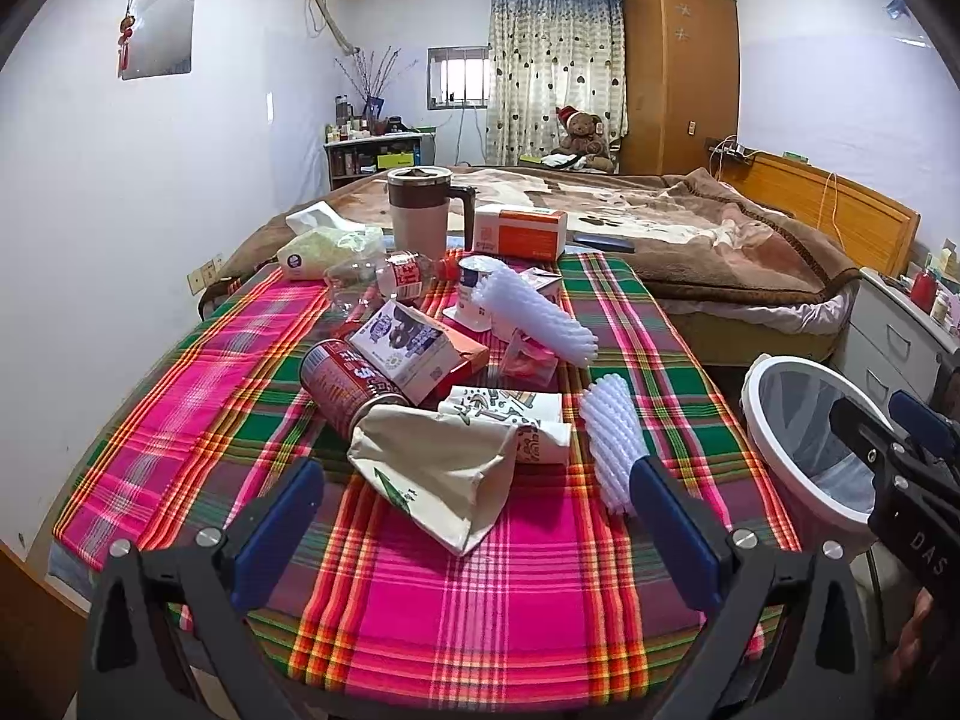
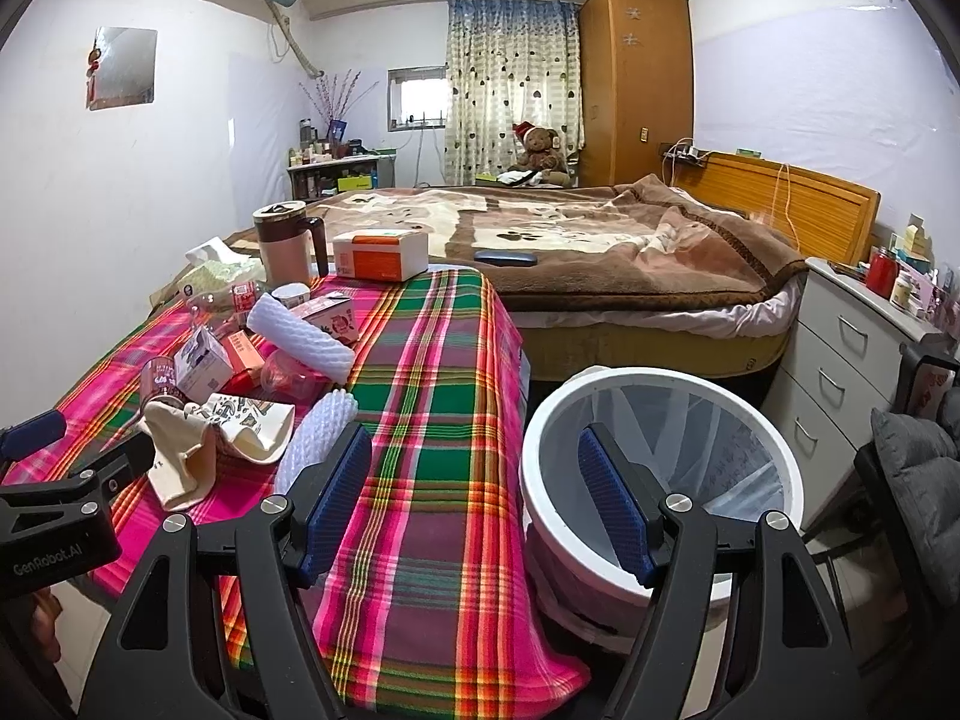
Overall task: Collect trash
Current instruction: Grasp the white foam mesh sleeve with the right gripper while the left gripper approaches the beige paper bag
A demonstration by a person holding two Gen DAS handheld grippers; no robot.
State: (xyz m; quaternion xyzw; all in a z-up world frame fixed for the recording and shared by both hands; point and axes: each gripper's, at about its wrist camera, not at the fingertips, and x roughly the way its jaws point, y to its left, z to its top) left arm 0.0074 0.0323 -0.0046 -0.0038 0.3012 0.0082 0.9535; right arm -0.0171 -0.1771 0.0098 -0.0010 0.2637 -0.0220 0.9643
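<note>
A pile of trash lies on the plaid-covered table (image 1: 480,588): a crumpled cream paper bag (image 1: 432,468), a red can (image 1: 348,384) on its side, a milk carton (image 1: 414,354), two white foam nets (image 1: 612,444) (image 1: 540,312), a clear plastic bottle (image 1: 384,279) and a patterned paper cup (image 1: 510,414). My left gripper (image 1: 474,486) is open and empty just in front of the paper bag. My right gripper (image 2: 474,462) is open and empty, between the table's right edge and the white trash bin (image 2: 660,468). The bin also shows in the left wrist view (image 1: 804,420).
A mug (image 1: 417,210), an orange-white box (image 1: 519,231) and a tissue pack (image 1: 330,246) stand at the table's far end. A bed (image 2: 600,240) lies behind. A white drawer unit (image 2: 852,348) stands right of the bin.
</note>
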